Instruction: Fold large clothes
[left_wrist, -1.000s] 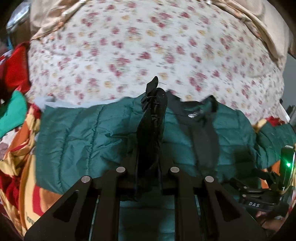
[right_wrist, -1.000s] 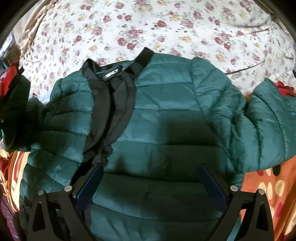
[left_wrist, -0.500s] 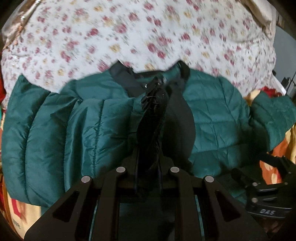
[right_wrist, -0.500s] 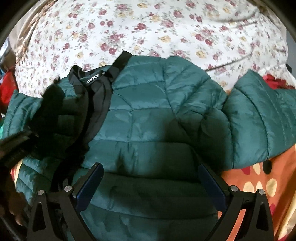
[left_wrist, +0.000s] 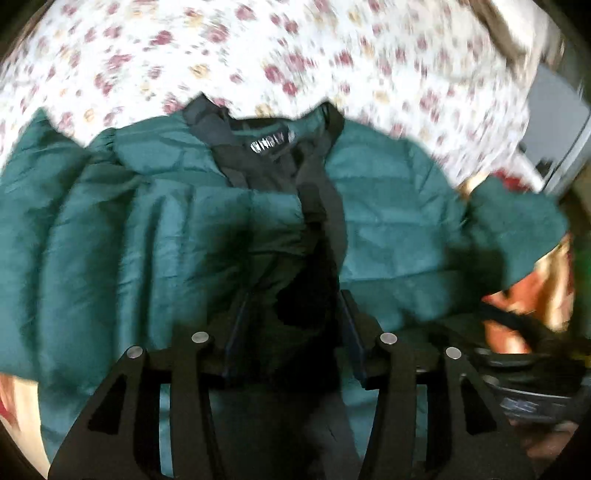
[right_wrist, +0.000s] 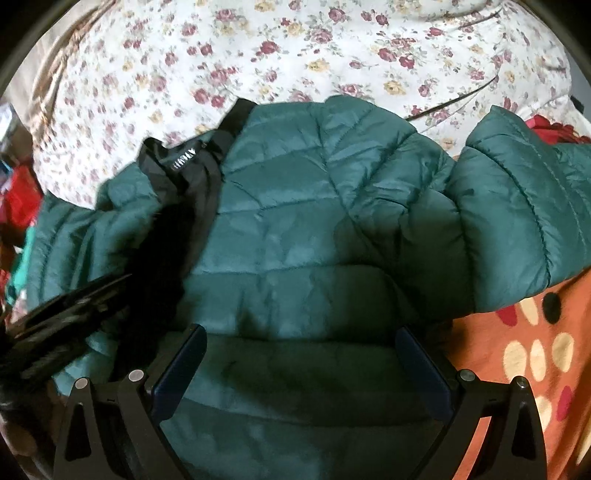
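Early stage: green jacket (right_wrist: 314, 221) spread across bed (right_wrist: 295, 48), sleeve (right_wrist: 517, 206) unfolded; left tongs (left_wrist: 295, 314) apart around placket, right tongs (right_wrist: 299, 365) apart, empty.

Your left gripper (left_wrist: 291, 314) is opening up now, its fingers spreading apart and letting go of the black flap (left_wrist: 314, 236) it was pinching. The green jacket (right_wrist: 325, 206) is spreading flatter across the flowered bed (right_wrist: 295, 55).
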